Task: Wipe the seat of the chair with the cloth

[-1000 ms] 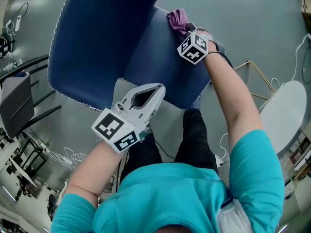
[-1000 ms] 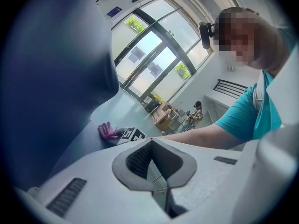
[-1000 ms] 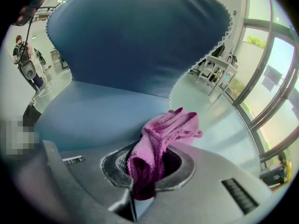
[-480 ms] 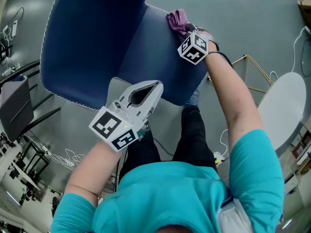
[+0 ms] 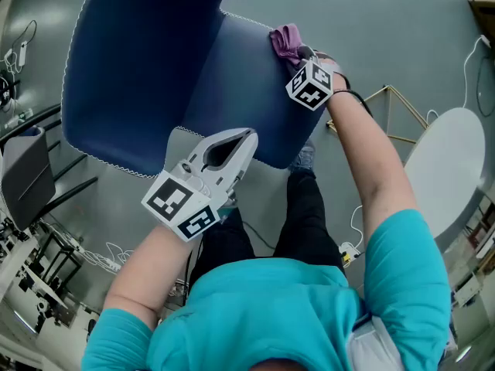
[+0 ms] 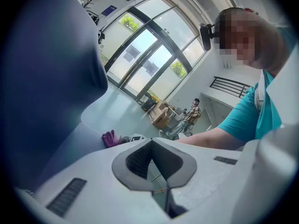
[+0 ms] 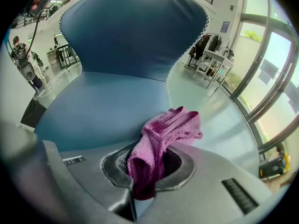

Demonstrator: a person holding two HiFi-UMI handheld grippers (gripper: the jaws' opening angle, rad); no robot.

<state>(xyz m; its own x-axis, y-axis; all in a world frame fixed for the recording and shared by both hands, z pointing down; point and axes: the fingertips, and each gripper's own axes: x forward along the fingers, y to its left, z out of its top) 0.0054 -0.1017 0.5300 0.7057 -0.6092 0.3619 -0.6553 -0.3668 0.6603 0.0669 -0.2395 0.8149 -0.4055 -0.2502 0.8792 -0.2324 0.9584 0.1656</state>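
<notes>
At the far right edge of the blue chair seat (image 5: 232,83), the right gripper (image 5: 300,52) holds a magenta cloth (image 5: 285,39) down on the upholstery. Its fingers (image 7: 185,171) are clamped on the middle of the cloth. In the right gripper view a bunched fold spills forward out of the grip onto the seat, close to the white stitched seam on that side. The left gripper (image 5: 241,139) hangs just off the seat's near edge, well apart from the cloth. Its fingers (image 6: 93,171) are closed together with nothing between them. The tall backrest (image 5: 139,60) rises from the seat's far-left side in the head view.

The cloth looks like a light, loosely woven rag: soft, floppy, with no shape of its own. Held at one pinch it will probably trail and bunch rather than lie flat. I judge that only the loose fold ahead of the fingers does the wiping, and that it needs a firm downward press to drag properly. The present hold, deep in the fingers with a good wad trapped, looks secure; a grip nearer a corner would risk the cloth slipping out. The seat covering looks smooth and slightly padded, so the cloth should slide across it easily. Most of the seat, towards its left and near edges, lies away from the cloth.
</notes>
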